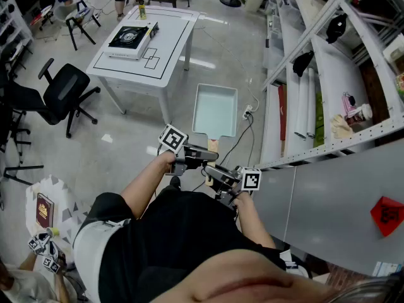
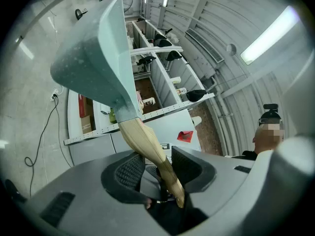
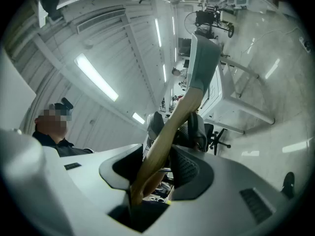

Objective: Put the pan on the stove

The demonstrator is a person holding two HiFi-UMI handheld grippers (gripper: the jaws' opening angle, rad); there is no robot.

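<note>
A pale green rectangular pan with a wooden handle hangs over the floor in front of me. My left gripper and right gripper are both shut on that handle, one behind the other. In the left gripper view the handle runs between the pads of the left gripper, with the pan tilted above. In the right gripper view the handle passes through the right gripper up to the pan. The portable stove sits on a white table ahead.
A black office chair stands left of the table. Metal shelving runs along the right side. A power strip with a cable lies on the floor near the pan. A folding stool stands at the back left.
</note>
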